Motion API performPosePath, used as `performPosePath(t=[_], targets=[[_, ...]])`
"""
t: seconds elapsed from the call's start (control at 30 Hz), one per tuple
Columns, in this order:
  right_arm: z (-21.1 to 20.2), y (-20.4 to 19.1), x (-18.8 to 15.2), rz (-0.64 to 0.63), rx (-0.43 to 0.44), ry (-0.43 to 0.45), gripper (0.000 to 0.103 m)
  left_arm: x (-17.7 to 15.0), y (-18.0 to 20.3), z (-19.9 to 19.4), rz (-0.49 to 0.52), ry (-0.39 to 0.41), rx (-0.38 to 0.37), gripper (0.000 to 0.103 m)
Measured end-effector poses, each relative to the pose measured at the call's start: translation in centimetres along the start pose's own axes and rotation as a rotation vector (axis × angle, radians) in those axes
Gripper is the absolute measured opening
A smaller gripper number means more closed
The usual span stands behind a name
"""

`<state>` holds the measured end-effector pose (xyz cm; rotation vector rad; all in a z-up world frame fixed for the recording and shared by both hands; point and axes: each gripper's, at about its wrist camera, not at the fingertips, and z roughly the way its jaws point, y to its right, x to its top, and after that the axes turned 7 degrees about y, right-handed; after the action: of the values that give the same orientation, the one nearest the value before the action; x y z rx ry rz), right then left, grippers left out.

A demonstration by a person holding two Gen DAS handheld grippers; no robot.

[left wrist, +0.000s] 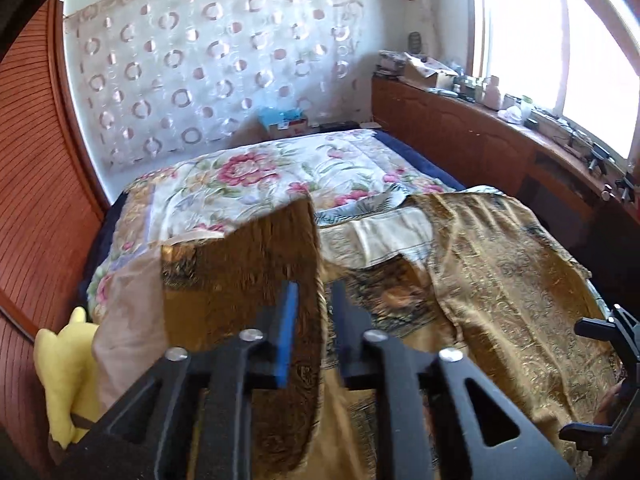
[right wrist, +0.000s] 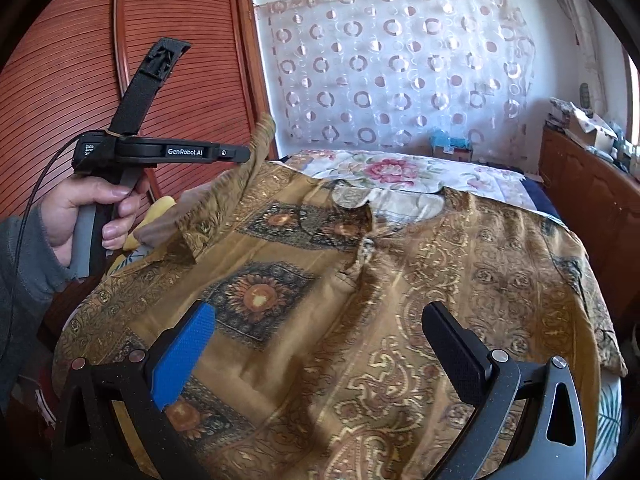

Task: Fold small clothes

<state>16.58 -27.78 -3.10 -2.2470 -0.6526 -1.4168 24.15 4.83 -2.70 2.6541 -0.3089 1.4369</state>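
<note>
Shirt (right wrist: 360, 300): brown-gold patterned garment, spread across centre and lower frame of the right view, lying on the floral bedspread (right wrist: 400, 172). Judged thin, light and limp; likely to sag and crease wherever unsupported, not fragile, not notably slippery.

Left gripper (left wrist: 316, 312): clamped on a shirt edge, apparently sleeve or side hem, lifted clear of the bed; raised fabric hangs as a flap at centre of the left view. Same gripper visible at upper left of the right view, held by the left hand (right wrist: 84, 212).

Right gripper (right wrist: 320, 340): fingers spread wide, holding nothing, hovering over the lower shirt body.

Recommended hold: hem or seam edges, where doubled cloth gives firmer purchase; pinching mid-panel likely gathers several layers. Support from both sides advised to keep the fold line straight.

Surroundings: yellow toy (left wrist: 68, 376) at lower left of the left view, just beside the shirt edge, possibly in the fold path. Cluttered ledge (left wrist: 500, 100) at upper right, well apart. Wooden door (right wrist: 120, 60) at upper left.
</note>
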Motion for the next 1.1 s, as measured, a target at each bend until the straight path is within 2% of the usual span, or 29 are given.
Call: performPosePath(t=[0.03, 0.17, 0.23, 0.3, 0.57, 0.7, 0.93, 1.1], targets=[[-0.2, 0.3, 0.0, 0.004, -0.006, 0.001, 0.103, 0.3, 0.3, -0.1, 0.000, 0.003, -0.011, 0.044], [-0.8, 1.0, -0.1, 0.011, -0.029, 0.006, 0.103, 0.1, 0.8, -0.9, -0.005, -0.005, -0.031, 0.048], [-1.0, 1.2, 0.0, 0.012, -0.039, 0.010, 0.103, -0.4, 0.9, -1.5, -0.009, -0.011, -0.043, 0.069], [-1.2, 1.4, 0.0, 0.013, -0.048, 0.012, 0.103, -1.2, 1.1, -2.0, -0.002, -0.004, -0.042, 0.079], [-2.2, 3.0, 0.1, 0.008, -0.115, 0.011, 0.103, -6.6, 1.7, -1.1, -0.027, -0.094, -0.046, 0.079], [-2.7, 3.9, 0.2, 0.007, -0.163, 0.003, 0.103, -8.9, 1.9, 0.3, -0.028, -0.148, -0.022, 0.079], [-3.7, 4.7, 0.3, 0.028, -0.234, -0.012, 0.103, -10.3, 1.7, 1.4, -0.040, -0.206, -0.026, 0.079], [-3.6, 5.8, 0.7, 0.042, -0.316, -0.048, 0.100, -10.6, 2.3, 1.4, -0.010, -0.200, -0.010, 0.079]])
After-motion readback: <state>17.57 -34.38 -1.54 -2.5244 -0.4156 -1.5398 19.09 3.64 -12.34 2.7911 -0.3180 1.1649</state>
